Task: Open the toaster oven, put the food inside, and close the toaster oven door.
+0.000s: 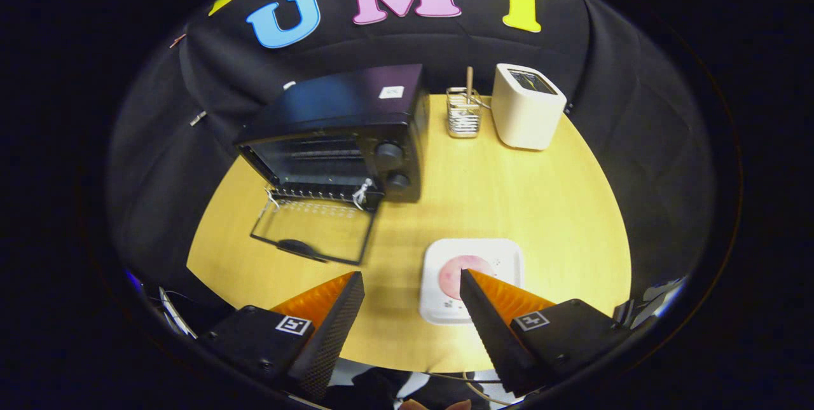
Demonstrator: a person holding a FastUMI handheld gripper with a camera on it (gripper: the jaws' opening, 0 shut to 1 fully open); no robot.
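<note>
While the toaster oven (343, 136) sits upper left of centre on the wooden table (483, 206), its glass door (311, 229) lies folded down flat toward the camera, handle at the near edge, dark cavity w/ rack showing. Black box, two knobs on its right side; long axis runs left-right, front faces the gripper, turned slightly right. Mid-frame at the back: wire utensil holder (463, 114), then a cream toaster (526, 108). Lower centre-right, white square plate (502, 260) w/ pink round food (453, 276). Gripper (412, 283) wide open, holding nothing; right finger overlaps the plate, left finger over bare table
</note>
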